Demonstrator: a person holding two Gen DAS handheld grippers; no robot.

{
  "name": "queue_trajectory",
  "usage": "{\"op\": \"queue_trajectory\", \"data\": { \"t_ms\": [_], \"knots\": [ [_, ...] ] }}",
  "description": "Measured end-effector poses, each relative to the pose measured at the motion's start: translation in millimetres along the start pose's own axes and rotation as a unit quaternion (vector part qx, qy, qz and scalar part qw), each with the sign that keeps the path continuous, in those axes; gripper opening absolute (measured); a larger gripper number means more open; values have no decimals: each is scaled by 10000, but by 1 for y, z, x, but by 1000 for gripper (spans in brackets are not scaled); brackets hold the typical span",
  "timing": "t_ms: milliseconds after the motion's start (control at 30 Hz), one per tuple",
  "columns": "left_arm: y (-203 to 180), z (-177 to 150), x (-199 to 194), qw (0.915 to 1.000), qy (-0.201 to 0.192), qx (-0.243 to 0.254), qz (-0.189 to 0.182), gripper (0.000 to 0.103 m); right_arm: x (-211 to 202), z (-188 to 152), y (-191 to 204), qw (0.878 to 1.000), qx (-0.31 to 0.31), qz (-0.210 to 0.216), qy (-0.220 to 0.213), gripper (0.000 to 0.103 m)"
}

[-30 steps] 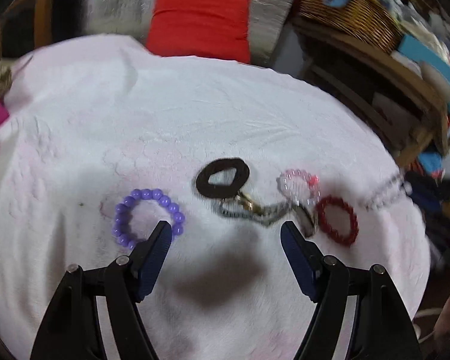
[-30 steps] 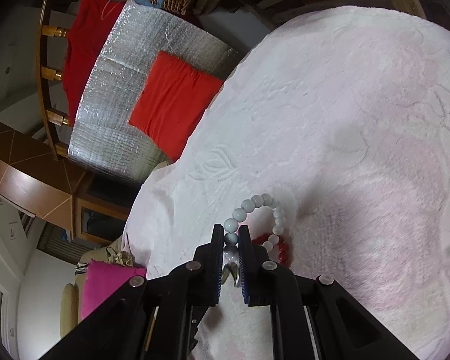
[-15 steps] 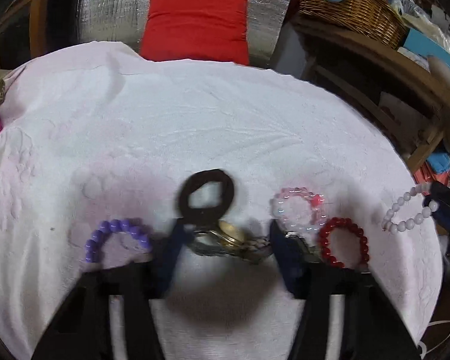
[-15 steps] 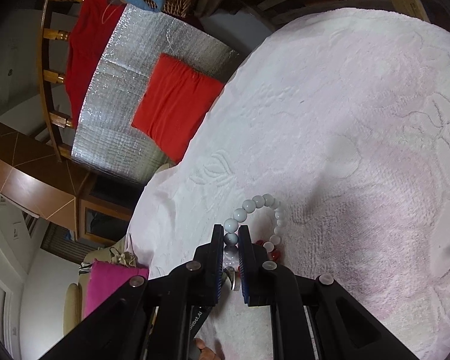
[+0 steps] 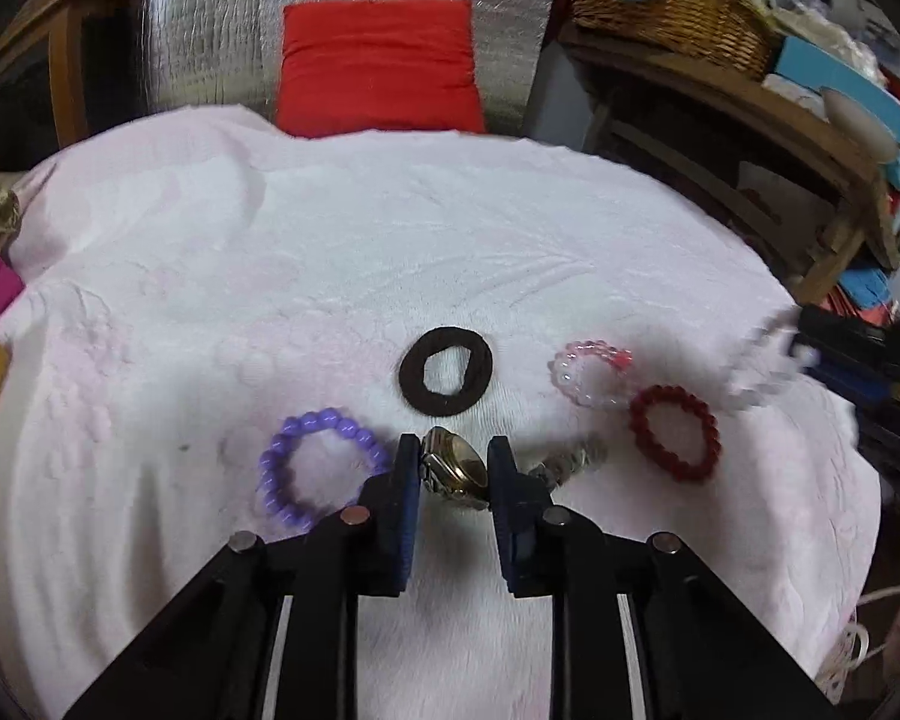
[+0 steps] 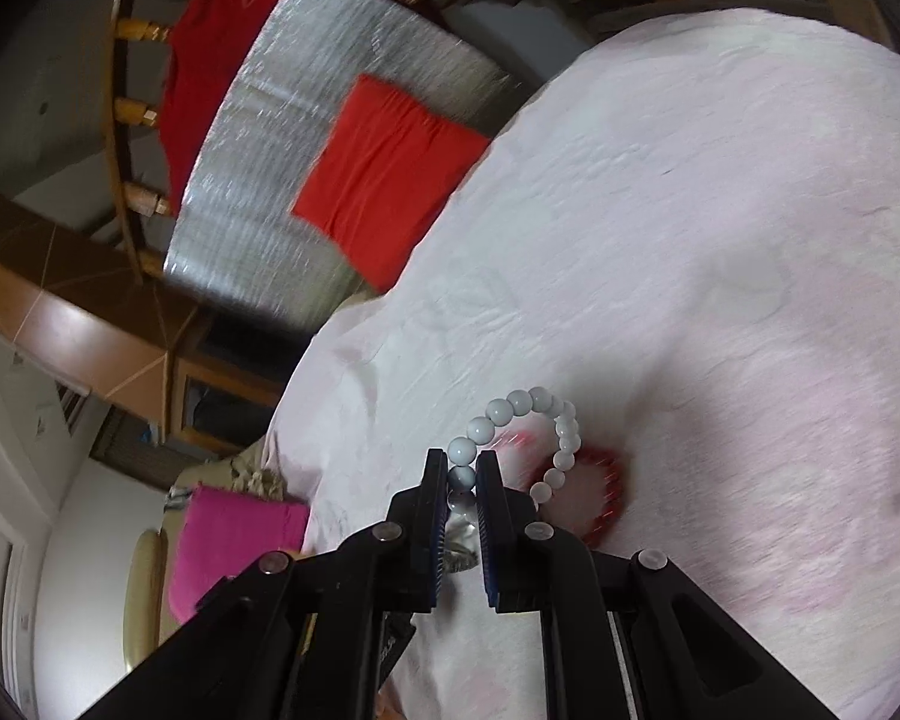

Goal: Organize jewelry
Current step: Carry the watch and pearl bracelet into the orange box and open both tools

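The left gripper (image 5: 453, 465) is closing on a gold-toned wristwatch (image 5: 455, 467); its two blue pads flank the watch case and look to be touching it on both sides, while the metal strap (image 5: 570, 459) trails out past the right pad onto the pale pink towel (image 5: 390, 252). Taking the watch as the landmark, the left wrist view lays out the whole row of jewelry on that towel: a purple bead bracelet (image 5: 318, 468) just beside the watch on the left, a black hair tie (image 5: 445, 378) just behind it, a clear pink bead bracelet (image 5: 591, 373) behind and to the right, and a dark red bead bracelet (image 5: 673, 433) further right, near the end of the strap. At the far right edge of the same view a blurred pale smear of beads (image 5: 756, 378) hangs beside a dark gripper shape, too streaked to read.

The right wrist view settles that. The right gripper (image 6: 462, 480) is clamped tight on a white bead bracelet (image 6: 528, 420), one bead pinched between the pads and the loop arching up clear of the towel. Behind the loop only the dark red bracelet (image 6: 603, 498) shows, blurred; the watch, the hair tie and the purple bracelet lie outside this view.

Both views show a red cushion (image 5: 378, 60) against silver foil sheeting (image 5: 222, 18) beyond the towel; only the left one shows a wicker basket (image 5: 666, 0) on a wooden shelf.
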State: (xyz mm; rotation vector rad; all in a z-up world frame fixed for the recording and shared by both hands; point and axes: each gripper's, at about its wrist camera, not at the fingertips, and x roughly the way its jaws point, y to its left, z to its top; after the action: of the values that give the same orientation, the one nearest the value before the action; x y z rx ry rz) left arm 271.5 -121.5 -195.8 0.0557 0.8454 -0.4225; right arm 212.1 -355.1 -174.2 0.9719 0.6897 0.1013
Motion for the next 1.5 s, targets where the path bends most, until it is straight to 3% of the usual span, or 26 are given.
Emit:
{"op": "queue_trajectory", "data": {
  "t_ms": [200,600,900,1233,1400,1500],
  "knots": [
    [15,-8,-38,9997,-202,32,156,23,27,-23,20,9988,-259,7,420,11],
    [62,-18,-102,9944,-731,-316,694,23,61,-75,75,9930,-841,206,799,11],
    [95,-40,-157,9837,-1180,-595,1221,23,82,-125,124,9840,-1458,371,954,11],
    [143,-70,-243,9599,-1869,-1264,1661,23,106,-171,175,9710,-1846,777,1302,11],
    [175,-91,-282,9442,-2053,-1568,2045,23,117,-211,214,9548,-2180,1211,1619,11],
    [196,-106,-294,9341,-1966,-1719,2437,23,125,-239,237,9420,-2414,1430,1842,11]
  ]
}}
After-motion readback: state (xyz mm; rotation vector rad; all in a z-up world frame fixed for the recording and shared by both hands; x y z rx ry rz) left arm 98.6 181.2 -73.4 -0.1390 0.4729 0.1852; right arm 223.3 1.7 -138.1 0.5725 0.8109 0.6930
